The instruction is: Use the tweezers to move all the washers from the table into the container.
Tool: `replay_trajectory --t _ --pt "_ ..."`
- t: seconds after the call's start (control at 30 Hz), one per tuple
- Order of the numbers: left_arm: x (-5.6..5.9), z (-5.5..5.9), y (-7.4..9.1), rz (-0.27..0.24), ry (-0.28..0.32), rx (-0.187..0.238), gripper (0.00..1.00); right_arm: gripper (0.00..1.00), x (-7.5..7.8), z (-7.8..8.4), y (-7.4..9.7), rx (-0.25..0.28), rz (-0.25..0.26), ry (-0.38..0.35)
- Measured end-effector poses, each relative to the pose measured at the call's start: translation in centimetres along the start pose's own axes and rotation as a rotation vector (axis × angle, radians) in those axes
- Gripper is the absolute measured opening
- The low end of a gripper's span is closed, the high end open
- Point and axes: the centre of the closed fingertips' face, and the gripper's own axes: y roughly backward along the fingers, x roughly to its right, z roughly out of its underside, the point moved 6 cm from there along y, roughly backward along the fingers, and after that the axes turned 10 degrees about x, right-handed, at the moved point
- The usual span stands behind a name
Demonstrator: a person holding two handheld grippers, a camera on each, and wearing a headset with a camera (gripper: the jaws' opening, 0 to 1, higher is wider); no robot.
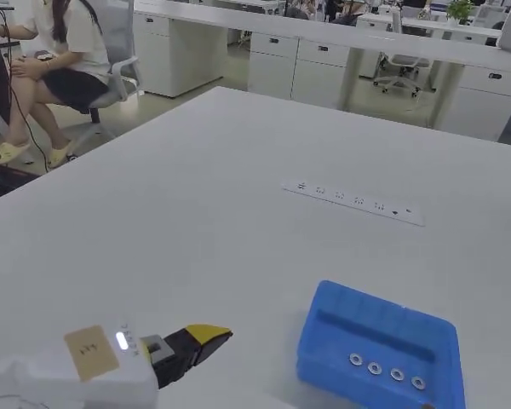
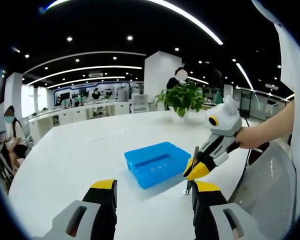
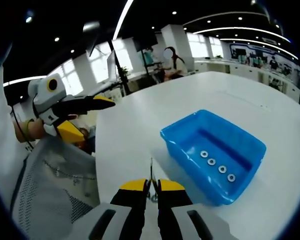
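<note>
White table [image 1: 196,221], wide and plain. At five o'clock in the head view, a blue container [image 1: 324,336] sitting flat on it. Toward three o'clock, a long socket strip [image 1: 353,203] (flush with the surface).

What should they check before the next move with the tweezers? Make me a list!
1. Grip on tool: ok. The right gripper is shut on the tweezers.
2. Washers delivered: ok. Four washers lie in a row inside the blue container.
3. More washers on the table: cannot tell. The table's near edge is out of frame.
4. Tweezer tips empty: cannot tell. They are too thin to read.
5. Left gripper out of the way: ok. It is open and apart from the container.
</note>
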Motion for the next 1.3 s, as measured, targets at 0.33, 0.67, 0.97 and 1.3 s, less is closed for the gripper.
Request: replay_trajectory --t 0.33,0.67,0.97,1.3 --pt "0.0 0.0 0.0 0.003 -0.003 -0.004 0.6 0.05 -1.9 0.7 -0.4 -0.036 -0.03 0.193" --pt "0.3 -0.4 0.0 0.021 0.017 0.031 0.63 0.02 -1.4 0.4 -0.6 -0.064 -0.006 0.244" --pt "0.5 -0.5 -0.1 0.037 0.033 0.037 0.65 0.03 -1.2 -1.1 -0.8 -0.149 -0.013 0.356" --pt "0.5 -0.5 -0.1 0.041 0.032 0.036 0.64 0.02 -0.3 -5.0 -1.5 -0.059 0.006 0.3"
